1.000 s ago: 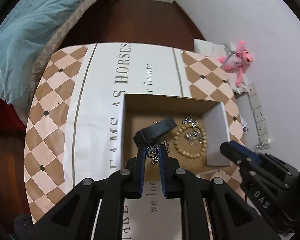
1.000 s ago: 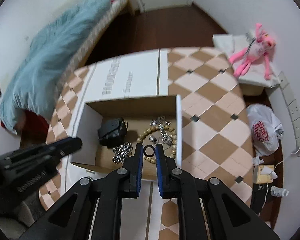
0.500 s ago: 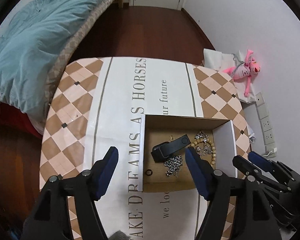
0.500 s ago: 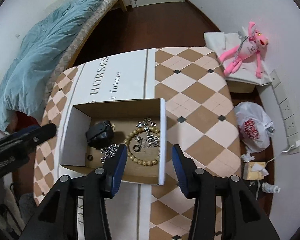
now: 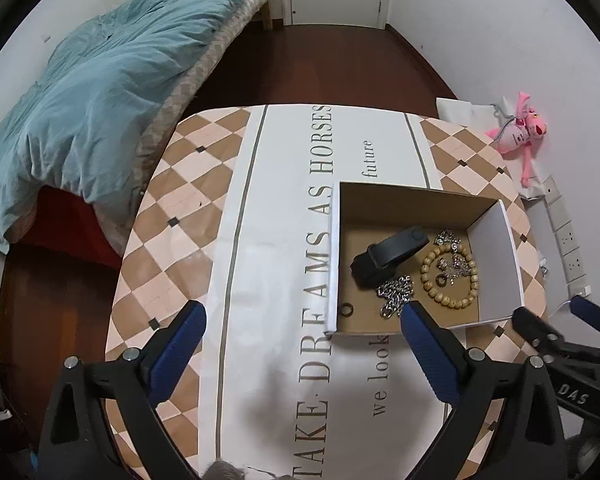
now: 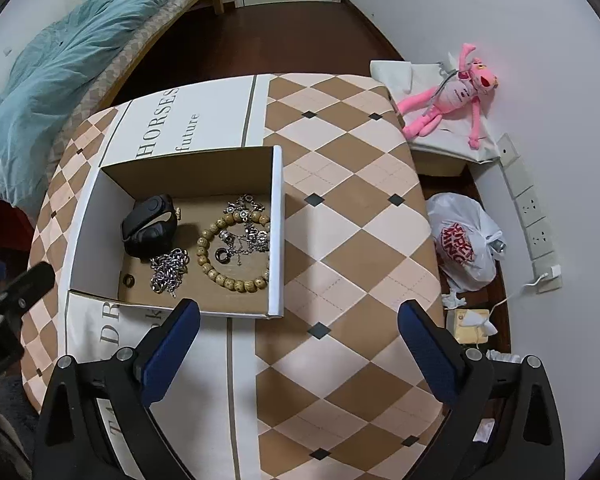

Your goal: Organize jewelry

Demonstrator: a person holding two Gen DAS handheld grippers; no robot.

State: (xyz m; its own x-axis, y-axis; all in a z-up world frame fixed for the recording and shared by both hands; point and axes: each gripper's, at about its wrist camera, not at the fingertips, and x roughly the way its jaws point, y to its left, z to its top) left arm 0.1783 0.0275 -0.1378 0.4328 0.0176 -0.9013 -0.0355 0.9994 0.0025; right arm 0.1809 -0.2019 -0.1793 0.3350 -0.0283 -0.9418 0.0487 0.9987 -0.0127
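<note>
Box holds one bead bracelet, two rings, one chain, one band; both grippers wide open, empty.

We see an open cardboard box with white outer walls standing on the desk, the jewelry lying loose on its brown floor. A black band rests at the left, a silver chain heaped just in front of it and a small dark ring near the front-left corner. To the right a wooden bead bracelet lies flat, encircling another dark ring and part of a tangle of silver charms.
</note>
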